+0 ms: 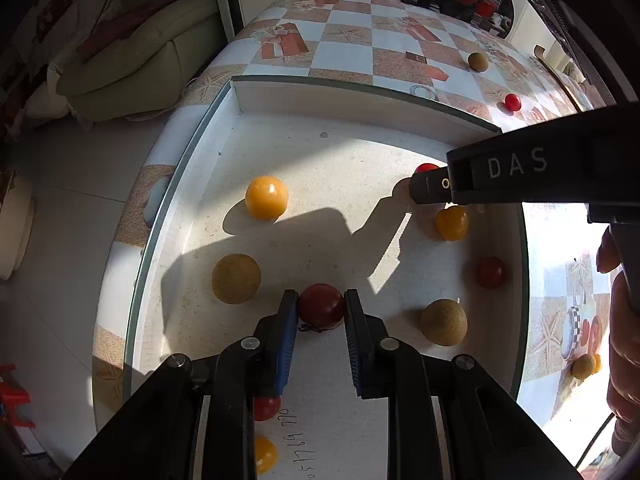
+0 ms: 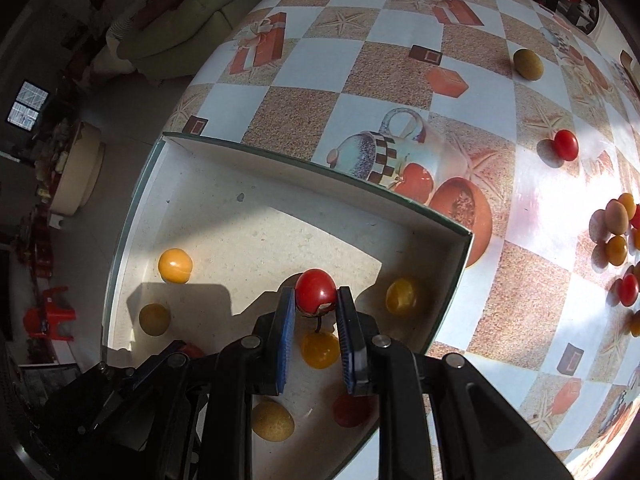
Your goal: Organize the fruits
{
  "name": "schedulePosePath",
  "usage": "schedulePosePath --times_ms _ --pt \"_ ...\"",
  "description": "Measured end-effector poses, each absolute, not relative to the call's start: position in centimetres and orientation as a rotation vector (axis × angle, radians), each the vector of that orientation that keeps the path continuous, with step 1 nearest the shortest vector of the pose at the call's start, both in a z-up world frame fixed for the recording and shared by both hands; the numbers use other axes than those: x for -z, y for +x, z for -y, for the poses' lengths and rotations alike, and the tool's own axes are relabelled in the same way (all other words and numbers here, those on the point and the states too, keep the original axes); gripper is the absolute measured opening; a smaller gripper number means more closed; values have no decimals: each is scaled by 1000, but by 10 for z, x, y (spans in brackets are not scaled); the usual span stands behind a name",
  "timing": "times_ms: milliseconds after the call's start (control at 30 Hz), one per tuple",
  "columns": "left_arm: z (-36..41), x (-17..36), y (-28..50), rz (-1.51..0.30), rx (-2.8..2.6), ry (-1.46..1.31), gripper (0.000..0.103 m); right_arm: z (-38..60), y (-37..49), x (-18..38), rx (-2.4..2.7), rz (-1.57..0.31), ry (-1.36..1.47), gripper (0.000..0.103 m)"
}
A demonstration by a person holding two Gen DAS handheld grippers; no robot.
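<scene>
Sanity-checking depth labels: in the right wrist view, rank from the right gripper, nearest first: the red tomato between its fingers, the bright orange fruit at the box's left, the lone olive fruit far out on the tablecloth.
1. Red tomato: between the fingers of the right gripper.
2. Orange fruit: inside the box, left side.
3. Olive fruit: outside the box, far upper right on the tablecloth.

Left claw point(image 1: 321, 304) reaching forward and down, blue-padded fingers point(image 1: 285, 340) closed on a dark red tomato point(image 1: 321, 305), one pad on each side. Right claw point(image 2: 316, 298) likewise clamped on a bright red tomato point(image 2: 315, 290), held at the fingertips. In the left wrist view, right claw's body crossing from the right edge, bare hand point(image 1: 624, 320) wrapped around its handle.
</scene>
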State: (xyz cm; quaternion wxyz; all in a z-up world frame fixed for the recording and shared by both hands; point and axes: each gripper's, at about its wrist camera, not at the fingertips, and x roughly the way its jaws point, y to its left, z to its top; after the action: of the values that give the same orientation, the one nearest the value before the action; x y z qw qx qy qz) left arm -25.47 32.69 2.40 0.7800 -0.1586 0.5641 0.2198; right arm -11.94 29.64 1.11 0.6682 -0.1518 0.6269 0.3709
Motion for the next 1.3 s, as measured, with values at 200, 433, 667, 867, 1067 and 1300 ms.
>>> schedulePosePath --times_ms 200,433,667,867,1067,1300 --pt "-329 -24 -255 -1223 -474 -359 39 -301 -122 -12 -840 -1389 -387 24" --pt "-324 -33 -259 -1208 -479 -320 82 -295 -122 -23 -855 -1396 -344 52" --pt "-319 -51 -265 -1235 -501 -326 82 -268 -131 -63 -830 -1355 -299 82" --pt "-306 -76 -274 -1258 -491 -288 103 -231 -148 -94 -772 -1333 -325 91" --pt "-293 -102 -282 -1312 -503 -233 103 -194 -166 -112 -701 -1351 -345 103" --pt "-277 -125 -293 -1384 -436 -225 103 -167 -193 -131 -666 -1422 -373 103"
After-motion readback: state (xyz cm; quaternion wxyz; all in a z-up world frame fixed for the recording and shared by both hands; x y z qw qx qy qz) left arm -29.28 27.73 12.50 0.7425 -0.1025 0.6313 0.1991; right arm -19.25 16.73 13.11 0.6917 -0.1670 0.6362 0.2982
